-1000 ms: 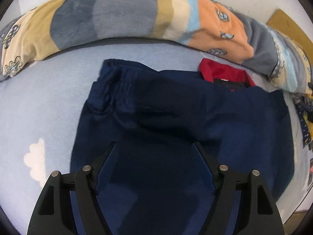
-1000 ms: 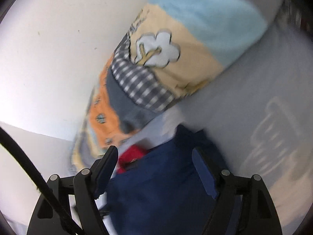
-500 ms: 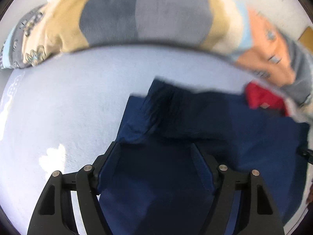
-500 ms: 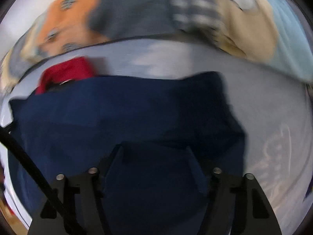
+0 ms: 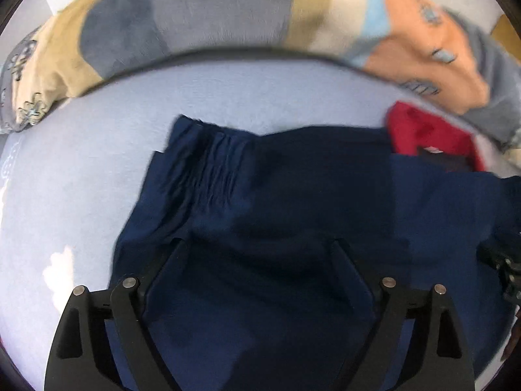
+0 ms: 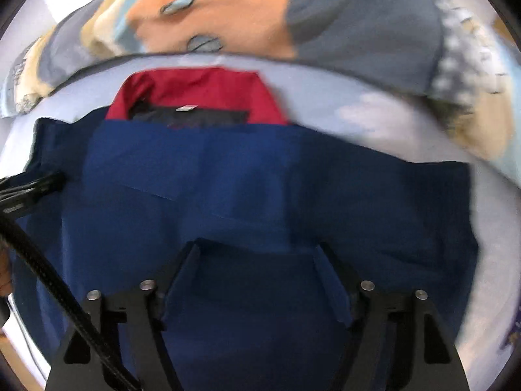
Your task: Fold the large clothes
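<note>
A large navy blue garment (image 5: pixel 293 202) lies folded on the pale blue bed sheet (image 5: pixel 81 169), its gathered waistband (image 5: pixel 208 159) at the far left. It also shows in the right wrist view (image 6: pixel 260 182). My left gripper (image 5: pixel 257 244) is open and empty, low over the garment's near left part. My right gripper (image 6: pixel 255 247) is open and empty, low over the garment's middle. The other gripper's tip (image 6: pixel 39 182) shows at the garment's left edge in the right wrist view.
A red folded garment (image 6: pixel 198 91) lies behind the navy one, also in the left wrist view (image 5: pixel 429 133). A long patchwork bolster pillow (image 5: pixel 228 16) runs along the back against the white wall, also in the right wrist view (image 6: pixel 293 9). A black cable (image 6: pixel 49 277) crosses the lower left.
Both grippers moved over the navy garment. The right wrist view swung from the wall and pillow down onto the garment. The left view shifted left, then back towards the waistband. Jaws stayed open.
</note>
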`<act>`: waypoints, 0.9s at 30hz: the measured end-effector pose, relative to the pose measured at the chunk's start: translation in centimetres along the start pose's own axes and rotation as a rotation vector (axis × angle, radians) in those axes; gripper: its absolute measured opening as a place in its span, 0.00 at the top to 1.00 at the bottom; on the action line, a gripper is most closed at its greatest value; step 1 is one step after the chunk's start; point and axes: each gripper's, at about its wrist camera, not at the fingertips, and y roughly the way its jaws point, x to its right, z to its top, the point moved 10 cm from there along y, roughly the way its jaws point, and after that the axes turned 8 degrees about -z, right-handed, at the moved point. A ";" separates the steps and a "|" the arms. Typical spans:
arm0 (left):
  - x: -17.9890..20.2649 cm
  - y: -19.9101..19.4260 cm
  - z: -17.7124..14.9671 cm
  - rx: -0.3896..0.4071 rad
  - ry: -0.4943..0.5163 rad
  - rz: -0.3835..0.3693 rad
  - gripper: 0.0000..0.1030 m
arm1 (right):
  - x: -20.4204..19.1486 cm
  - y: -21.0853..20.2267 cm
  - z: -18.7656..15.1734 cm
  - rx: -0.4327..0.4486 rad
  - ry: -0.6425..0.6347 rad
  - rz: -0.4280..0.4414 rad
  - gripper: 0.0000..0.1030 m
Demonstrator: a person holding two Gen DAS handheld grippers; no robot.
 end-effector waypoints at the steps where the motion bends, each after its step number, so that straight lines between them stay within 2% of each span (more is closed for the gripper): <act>1: 0.6 -1.4 -0.6 0.038 0.011 -0.031 0.14 | -0.4 -1.5 -0.5 0.024 0.013 0.054 0.27; 3: 1.4 -3.2 -2.6 0.050 0.017 -0.050 0.14 | -1.4 -4.3 -2.1 0.074 0.014 0.116 0.25; 6: 3.3 -4.8 -6.1 0.077 0.013 -0.093 0.14 | -3.4 -5.9 -6.1 0.085 -0.007 0.154 0.25; 9: 3.7 -1.8 -9.7 -0.044 0.041 -0.044 0.13 | -4.4 -2.7 -9.0 -0.012 -0.044 0.103 0.20; 11: 3.8 -1.7 -9.9 -0.018 0.084 -0.004 0.12 | -4.6 -2.1 -9.4 -0.007 -0.053 0.095 0.19; 13: 3.8 -2.5 -10.0 -0.026 0.054 -0.030 0.12 | -4.6 -2.4 -9.2 -0.032 -0.053 0.087 0.20; 14: 3.7 -3.3 -9.9 -0.012 0.042 -0.039 0.12 | -4.7 -3.3 -9.4 -0.034 -0.031 0.122 0.20; 15: 3.1 -4.7 -10.2 0.026 0.035 -0.033 0.12 | -4.9 -4.2 -9.6 -0.021 -0.014 0.168 0.21; 16: 2.9 -5.3 -10.4 0.038 0.041 -0.017 0.12 | -4.7 -5.0 -9.9 -0.001 -0.009 0.169 0.21; 18: 0.6 -6.6 -11.8 0.051 0.056 0.062 0.12 | -3.2 -6.0 -11.1 0.021 -0.012 0.121 0.21; 19: -0.7 -6.7 -12.0 0.052 0.046 0.075 0.12 | -2.4 -6.0 -11.9 0.019 -0.009 0.117 0.21; 21: -3.3 -6.6 -13.7 0.012 0.003 0.083 0.12 | -0.5 -4.9 -14.3 -0.028 0.004 0.096 0.21; 23: -4.8 -7.2 -14.3 0.023 -0.007 0.097 0.12 | 0.3 -4.6 -15.1 -0.051 -0.003 0.118 0.21; 27: -6.6 -9.6 -14.9 0.052 -0.048 0.108 0.12 | 2.7 -7.4 -14.7 0.024 0.085 0.164 0.21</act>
